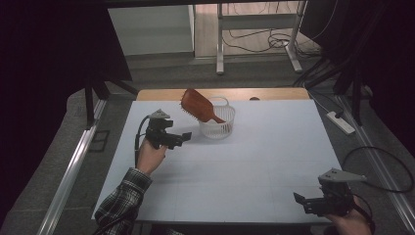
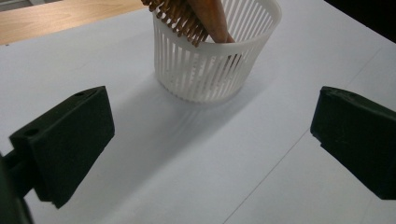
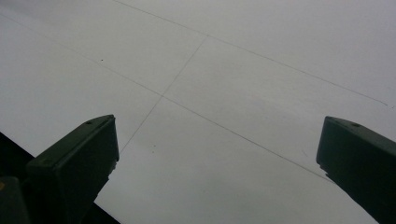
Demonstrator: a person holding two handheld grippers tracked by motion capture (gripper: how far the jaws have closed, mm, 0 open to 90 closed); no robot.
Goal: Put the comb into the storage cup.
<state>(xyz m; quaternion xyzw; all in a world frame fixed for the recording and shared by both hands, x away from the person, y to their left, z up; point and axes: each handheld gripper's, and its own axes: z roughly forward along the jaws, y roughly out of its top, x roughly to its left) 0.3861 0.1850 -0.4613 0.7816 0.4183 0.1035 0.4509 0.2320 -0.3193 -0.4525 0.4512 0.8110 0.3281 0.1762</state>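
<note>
A white slotted basket stands at the far middle of the white table. A brown wooden hairbrush leans in it, handle down, its head tipped to the left over the rim. My left gripper hovers just left of the basket, open and empty. In the left gripper view the basket and the brush bristles lie ahead, between the spread jaws. My right gripper is open and empty over the table's near right corner, its jaws wide over the bare table surface.
A wooden strip runs along the table's far edge. Behind it are metal desk legs and cables on the floor. A white power strip lies on the floor at the right. Dark curtains hang on both sides.
</note>
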